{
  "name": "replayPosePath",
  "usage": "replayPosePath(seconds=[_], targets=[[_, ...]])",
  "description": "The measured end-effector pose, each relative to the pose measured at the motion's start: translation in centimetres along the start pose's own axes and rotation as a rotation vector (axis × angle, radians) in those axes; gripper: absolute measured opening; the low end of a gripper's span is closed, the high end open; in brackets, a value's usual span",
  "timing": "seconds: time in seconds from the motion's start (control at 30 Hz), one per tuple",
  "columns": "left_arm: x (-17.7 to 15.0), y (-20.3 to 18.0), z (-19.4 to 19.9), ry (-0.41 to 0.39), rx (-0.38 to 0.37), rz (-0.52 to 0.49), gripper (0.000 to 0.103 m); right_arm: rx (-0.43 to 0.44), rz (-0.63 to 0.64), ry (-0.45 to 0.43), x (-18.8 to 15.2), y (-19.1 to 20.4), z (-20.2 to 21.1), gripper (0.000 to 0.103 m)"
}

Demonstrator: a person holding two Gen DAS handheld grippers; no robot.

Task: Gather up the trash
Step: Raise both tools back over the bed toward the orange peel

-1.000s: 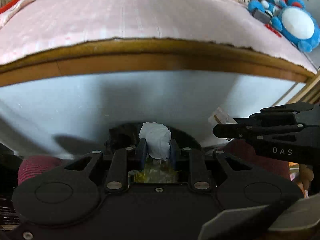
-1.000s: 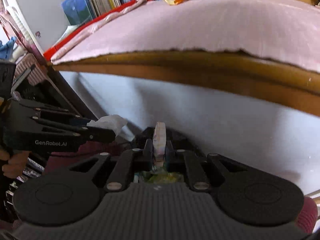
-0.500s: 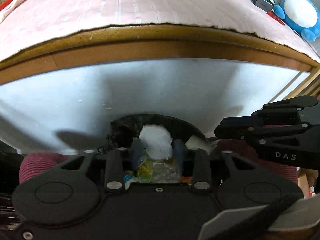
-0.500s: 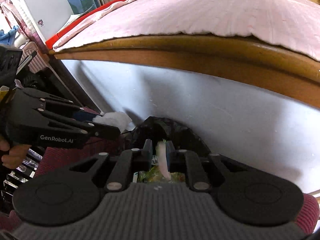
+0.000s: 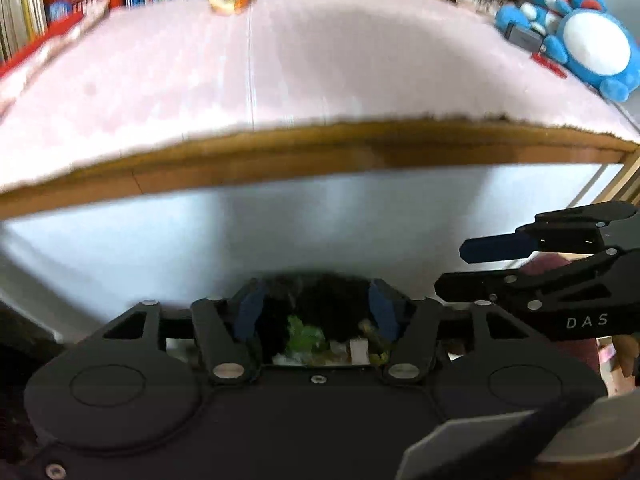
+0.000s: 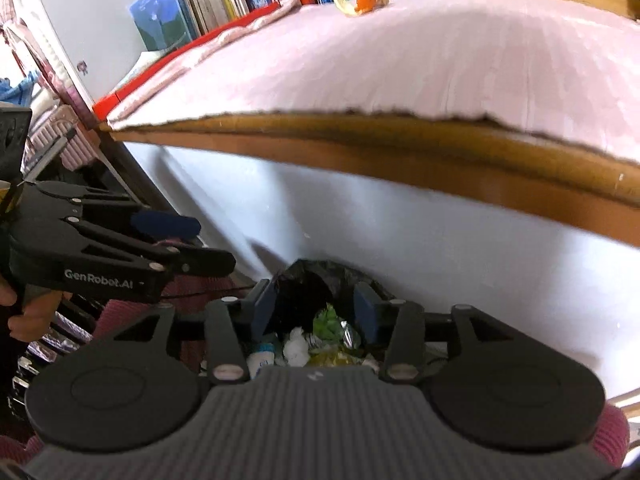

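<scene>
Trash [image 6: 320, 340] lies in the bin bag [image 6: 304, 280]; both grippers' jaws are opening, empty; orange scrap [image 6: 360, 0] remains on the bed [image 6: 400, 60].

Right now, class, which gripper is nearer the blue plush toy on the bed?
Right. The right gripper, jaws opening and empty, sits toward the blue plush toy; the left gripper, also opening and empty, is farther over, above the trash bag.

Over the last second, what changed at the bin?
Both grippers let go. The left gripper dropped its white tissue wad and the right gripper its pale flat scrap; both sets of jaws are opening with nothing between them. A white wad lies in the black bin bag. Both grippers stay over the bin; the bed is unchanged.
</scene>
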State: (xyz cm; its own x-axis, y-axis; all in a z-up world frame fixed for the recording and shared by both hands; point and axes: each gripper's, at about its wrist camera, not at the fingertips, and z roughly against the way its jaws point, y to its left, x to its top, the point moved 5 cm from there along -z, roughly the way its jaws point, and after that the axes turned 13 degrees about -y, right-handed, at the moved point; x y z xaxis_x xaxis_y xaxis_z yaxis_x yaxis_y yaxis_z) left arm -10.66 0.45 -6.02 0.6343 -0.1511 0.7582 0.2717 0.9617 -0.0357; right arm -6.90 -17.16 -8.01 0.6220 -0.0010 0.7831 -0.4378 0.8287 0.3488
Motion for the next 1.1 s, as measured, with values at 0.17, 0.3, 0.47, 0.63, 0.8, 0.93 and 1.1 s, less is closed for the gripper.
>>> replayPosePath(seconds=[0.17,0.3,0.47,0.63,0.8,0.93,1.1], targets=[[3.6,0.8,1.6,-0.112,0.013,-0.002,0.071,0.014,-0.001,-0.081,3.2,-0.3,1.0,0.070],[6.9,1.9,2.0,-0.186,0.037,0.023,0.076,0.016,0.015,-0.150,6.4,-0.6,1.7,0.074],[11.4,3.7,1.3,-0.264,0.059,0.115,0.077,-0.008,0.037,-0.238,11.0,-1.4,1.6,0.075],[16.3,6.0,-1.2,-0.342,0.089,0.170,0.077,-0.052,0.042,-0.333,15.6,-2.3,1.3,0.075],[19.9,7.5,-5.3,-0.396,0.180,0.152,0.081,-0.086,-0.008,-0.396,19.5,-3.8,-0.5,0.081],[21.7,8.8,-9.3,-0.399,0.219,0.190,0.081,-0.104,-0.063,-0.391,22.0,-5.5,-2.8,0.081],[23.4,9.8,-14.2,-0.388,0.211,0.242,0.087,-0.113,-0.150,-0.382,24.2,-7.9,-5.8,0.081]])
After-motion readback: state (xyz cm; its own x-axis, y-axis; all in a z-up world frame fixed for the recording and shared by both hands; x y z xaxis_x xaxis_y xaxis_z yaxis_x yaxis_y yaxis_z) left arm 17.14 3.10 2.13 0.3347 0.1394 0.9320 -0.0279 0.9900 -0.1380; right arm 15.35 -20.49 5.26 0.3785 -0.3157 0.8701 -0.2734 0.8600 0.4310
